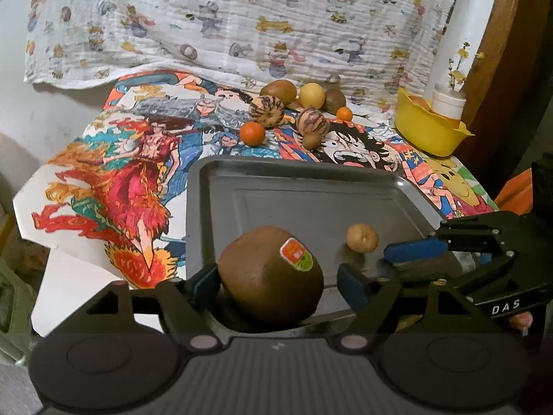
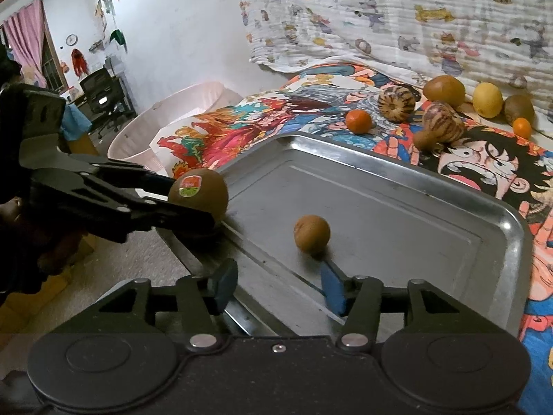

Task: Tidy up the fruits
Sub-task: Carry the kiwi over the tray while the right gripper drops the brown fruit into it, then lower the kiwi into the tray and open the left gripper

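Left claw (image 1: 278, 282) spread wide around stickered kiwi (image 1: 271, 275) at tray (image 1: 311, 173) corner; right claw (image 2: 280, 285) open, empty. Soft, bruisable fruit: best gripped gently across its middle.

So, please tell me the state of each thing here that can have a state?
Left gripper: kiwi between its fingers, grip unclear.
Right gripper: open, empty.
Kiwi: at the tray's near edge, sticker up.
Small brown fruit: lying loose in the tray.
Tray: flat on the table, mostly bare.
Yellow bowl: upright, something orange inside.
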The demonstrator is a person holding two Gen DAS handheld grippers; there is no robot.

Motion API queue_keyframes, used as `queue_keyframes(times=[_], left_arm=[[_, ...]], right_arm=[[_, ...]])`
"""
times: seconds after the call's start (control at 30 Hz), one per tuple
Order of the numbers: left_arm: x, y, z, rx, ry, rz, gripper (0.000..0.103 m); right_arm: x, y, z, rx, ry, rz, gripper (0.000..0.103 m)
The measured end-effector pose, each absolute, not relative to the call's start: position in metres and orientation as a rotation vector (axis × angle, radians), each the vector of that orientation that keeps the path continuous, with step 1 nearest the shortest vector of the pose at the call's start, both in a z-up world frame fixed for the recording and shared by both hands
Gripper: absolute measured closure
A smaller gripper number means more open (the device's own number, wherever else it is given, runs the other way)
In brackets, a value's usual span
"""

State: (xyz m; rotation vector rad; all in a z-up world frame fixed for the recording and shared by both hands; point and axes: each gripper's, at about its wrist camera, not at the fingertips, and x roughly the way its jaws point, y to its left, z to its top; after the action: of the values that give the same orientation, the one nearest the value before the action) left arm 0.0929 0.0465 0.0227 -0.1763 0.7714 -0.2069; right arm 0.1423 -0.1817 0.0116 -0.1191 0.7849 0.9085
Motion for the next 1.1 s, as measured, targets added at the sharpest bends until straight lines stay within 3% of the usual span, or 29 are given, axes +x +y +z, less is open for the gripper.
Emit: queue_keyframes(times=[0.17, 0.43, 1.1], left_arm=[[0.09, 0.046, 0.033, -0.146, 0.731, -0.198, 0.014], [0.094, 0.057, 0.043, -0.179, 0.708, -0.157, 0.001], [0.135, 0.085, 0.044, -0.273, 0.831, -0.033, 0.001]], right_arm=[[0.145, -0.192, 0.012, -0.095, 0.79, 0.88, 0.033], [0.149, -0.207, 0.017, -0.068, 0.751, 0.811, 0.004], [0.201, -0.23, 0.018, -0.064, 0.69, 0.654, 0.001]])
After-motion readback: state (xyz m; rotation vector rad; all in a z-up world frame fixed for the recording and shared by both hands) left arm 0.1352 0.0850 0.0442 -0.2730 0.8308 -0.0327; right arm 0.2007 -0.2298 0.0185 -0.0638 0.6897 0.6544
